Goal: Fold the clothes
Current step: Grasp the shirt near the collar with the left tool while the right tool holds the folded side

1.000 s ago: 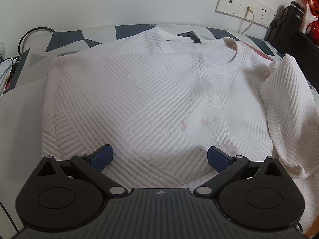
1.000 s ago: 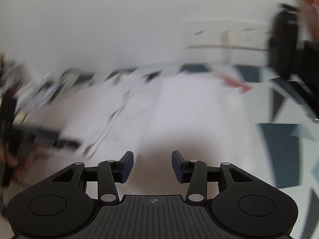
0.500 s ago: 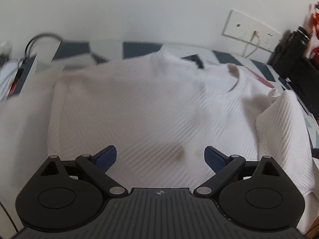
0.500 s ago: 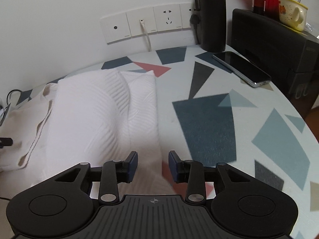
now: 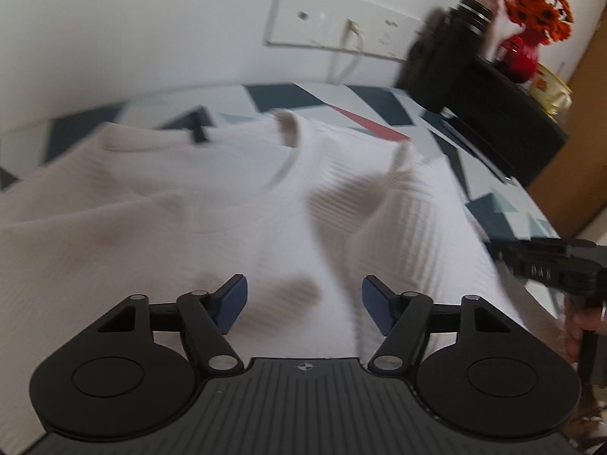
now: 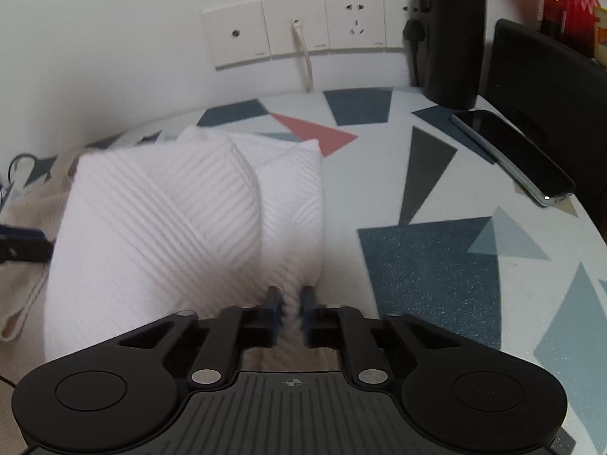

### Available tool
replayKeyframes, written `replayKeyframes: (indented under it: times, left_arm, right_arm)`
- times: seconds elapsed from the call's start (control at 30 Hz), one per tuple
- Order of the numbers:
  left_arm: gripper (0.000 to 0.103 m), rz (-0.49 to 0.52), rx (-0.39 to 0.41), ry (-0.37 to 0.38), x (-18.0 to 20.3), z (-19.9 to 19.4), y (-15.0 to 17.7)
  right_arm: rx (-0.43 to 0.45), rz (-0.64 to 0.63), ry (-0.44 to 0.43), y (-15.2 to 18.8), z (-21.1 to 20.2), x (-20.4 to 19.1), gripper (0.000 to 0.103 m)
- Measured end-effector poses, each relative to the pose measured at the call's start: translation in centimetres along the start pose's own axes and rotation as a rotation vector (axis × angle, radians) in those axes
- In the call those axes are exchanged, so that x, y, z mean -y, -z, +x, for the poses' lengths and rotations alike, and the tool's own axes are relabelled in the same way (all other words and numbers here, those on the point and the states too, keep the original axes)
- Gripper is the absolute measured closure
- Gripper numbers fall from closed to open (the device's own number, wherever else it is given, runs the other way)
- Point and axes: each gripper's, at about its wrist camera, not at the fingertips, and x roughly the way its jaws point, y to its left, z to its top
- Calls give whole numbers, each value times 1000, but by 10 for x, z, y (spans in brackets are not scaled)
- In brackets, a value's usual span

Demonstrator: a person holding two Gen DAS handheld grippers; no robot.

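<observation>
left wrist view: the white sweater (image 5: 235,227) lies spread on the table (image 5: 504,204), its collar toward the table's far edge by the wall. its right sleeve (image 5: 413,220) is already turned in over the body, lying as a raised fold along the side toward the table's right edge. the left claw (image 5: 303,305) hangs over the lower chest, its jaws fairly wide and just having been closing, with only flat cloth below them and nothing pinched that can be seen. the picture is blurred. at the right edge of this view the right claw (image 5: 546,265) shows in a hand (image 5: 584,326), down by the sweater's side.

right wrist view: the folded sleeve (image 6: 159,220) sits on top of the sweater's side panel (image 6: 292,204), near the middle of the table, well apart from the phone (image 6: 512,151) and the black bottle (image 6: 451,34) at the far right corner. the right claw (image 6: 292,316) has just been closing and is now narrow, with white fabric between its pads, so it looks to be gripping the sweater's edge.

judging from this, one sleeve fold is done. still to do: the other sleeve, then folding the body over.
</observation>
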Motion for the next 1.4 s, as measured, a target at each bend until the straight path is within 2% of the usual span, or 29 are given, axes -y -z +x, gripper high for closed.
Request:
replayKeyframes:
  times: [0.1,0.2,0.3,0.37,0.43,0.57,0.67,0.73,0.8,0.87,0.9,0.97,1.07,1.2,1.27,1.33,1.4]
  left_arm:
    - [36,-17,-22,71,4,15,-3]
    - [36,-48,-21,137,6,27,-8]
    - [36,-43,-2,169,9,37,-16]
    - [36,4,12,200,13,42,-25]
    - [33,68,3,225,20,50,-33]
    - [32,208,-43,226,41,72,-37]
    - [31,360,-34,206,63,78,-32]
    - [31,421,-37,212,71,79,-28]
    - [39,434,-48,240,74,78,-26]
    - [64,433,-57,253,75,77,-25]
    - [69,424,-62,254,76,76,-24]
    - [93,360,-72,259,70,76,-24]
    - [99,216,-41,254,53,67,-27]
    - [99,77,155,120,28,12,-39]
    - [99,17,206,47,13,-13,-42]
    - [98,-23,183,17,1,-22,-38]
    - [93,-4,128,-2,-2,-14,-30]
  right_arm:
    - [55,99,23,-5,-12,19,95]
    - [37,149,48,-5,-8,35,95]
    - [17,181,54,-1,-1,43,93]
    - [16,178,66,-1,1,43,90]
    - [14,177,79,-3,2,43,80]
    - [31,215,84,-14,-4,53,79]
    - [26,215,73,-21,-3,58,77]
    - [19,206,64,-25,-2,58,77]
    - [19,192,55,-25,-1,55,77]
    - [17,180,48,-26,0,53,77]
    - [15,176,47,-26,1,52,77]
    - [10,179,44,-25,2,51,77]
    - [6,187,40,-27,4,51,77]
    - [18,180,35,-32,3,50,77]
    - [27,169,34,-37,2,49,77]
    - [34,159,28,-43,2,48,76]
    - [38,148,18,-51,6,47,76]
